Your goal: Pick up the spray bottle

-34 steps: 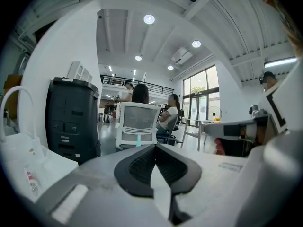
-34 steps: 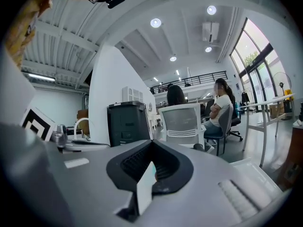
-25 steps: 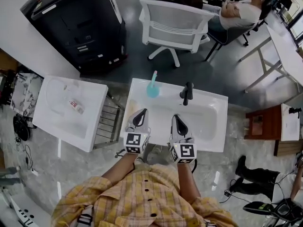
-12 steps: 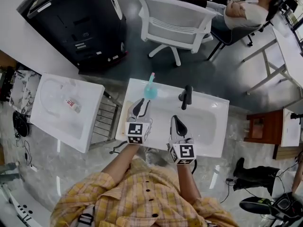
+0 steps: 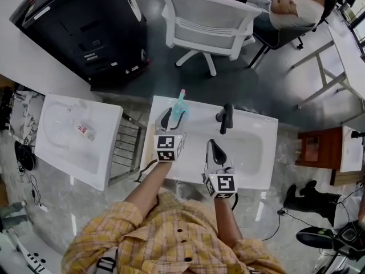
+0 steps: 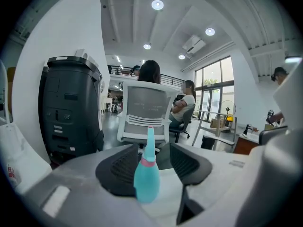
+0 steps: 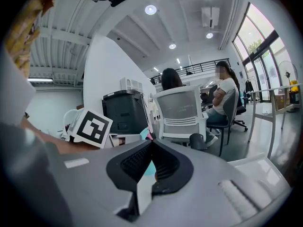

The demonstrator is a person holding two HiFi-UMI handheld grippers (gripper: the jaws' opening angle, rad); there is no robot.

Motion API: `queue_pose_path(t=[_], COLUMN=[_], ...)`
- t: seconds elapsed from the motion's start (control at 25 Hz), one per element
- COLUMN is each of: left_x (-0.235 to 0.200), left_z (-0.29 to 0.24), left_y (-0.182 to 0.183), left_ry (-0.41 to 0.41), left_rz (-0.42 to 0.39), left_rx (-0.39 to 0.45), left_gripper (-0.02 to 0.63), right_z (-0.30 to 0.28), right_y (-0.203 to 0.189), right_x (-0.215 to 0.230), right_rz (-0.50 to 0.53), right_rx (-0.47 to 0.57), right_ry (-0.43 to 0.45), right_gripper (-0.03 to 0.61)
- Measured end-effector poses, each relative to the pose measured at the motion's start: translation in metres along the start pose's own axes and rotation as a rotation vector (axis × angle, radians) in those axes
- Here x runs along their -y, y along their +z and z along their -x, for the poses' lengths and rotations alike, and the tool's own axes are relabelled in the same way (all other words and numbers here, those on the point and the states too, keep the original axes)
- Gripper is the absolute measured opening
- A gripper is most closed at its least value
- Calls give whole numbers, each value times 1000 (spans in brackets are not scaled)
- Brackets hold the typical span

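While the left gripper (image 5: 173,117), its jaws just opened wide, brackets the teal spray bottle (image 5: 180,103) on the white sink's (image 5: 251,119) far-left rim, the right gripper (image 5: 214,148) stays off it, jaws together. A white chair (image 5: 208,16) and a black printer (image 5: 85,21) stand beyond on the grey floor (image 5: 268,84).

Shirt (image 5: 171,238): yellow plaid, with dark buttons (image 5: 177,231) down its middle
Left gripper (image 5: 173,119): grey, black ribbed pads (image 6: 118,169)
Right gripper (image 5: 214,148): alike, with a black-and-white marker cube (image 5: 221,184) nearest the shirt
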State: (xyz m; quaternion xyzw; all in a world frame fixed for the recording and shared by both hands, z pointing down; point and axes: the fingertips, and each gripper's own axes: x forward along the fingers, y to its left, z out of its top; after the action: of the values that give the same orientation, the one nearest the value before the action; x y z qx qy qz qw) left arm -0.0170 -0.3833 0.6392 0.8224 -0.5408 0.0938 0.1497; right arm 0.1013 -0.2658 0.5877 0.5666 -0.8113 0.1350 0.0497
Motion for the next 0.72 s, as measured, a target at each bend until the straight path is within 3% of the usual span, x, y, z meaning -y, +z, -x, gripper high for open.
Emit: queue_pose_path(t=[0.72], left_x=[-7], left_z=[-61], left_y=[-6], left_ry=[-20], left_rz=[-33], left_rx=[-32], left_gripper=[213], right_z=[-12], right_y=[-13], right_x=[7], right_rz=[2], right_rx=[-29], right_ry=[-29], right_gripper=[2])
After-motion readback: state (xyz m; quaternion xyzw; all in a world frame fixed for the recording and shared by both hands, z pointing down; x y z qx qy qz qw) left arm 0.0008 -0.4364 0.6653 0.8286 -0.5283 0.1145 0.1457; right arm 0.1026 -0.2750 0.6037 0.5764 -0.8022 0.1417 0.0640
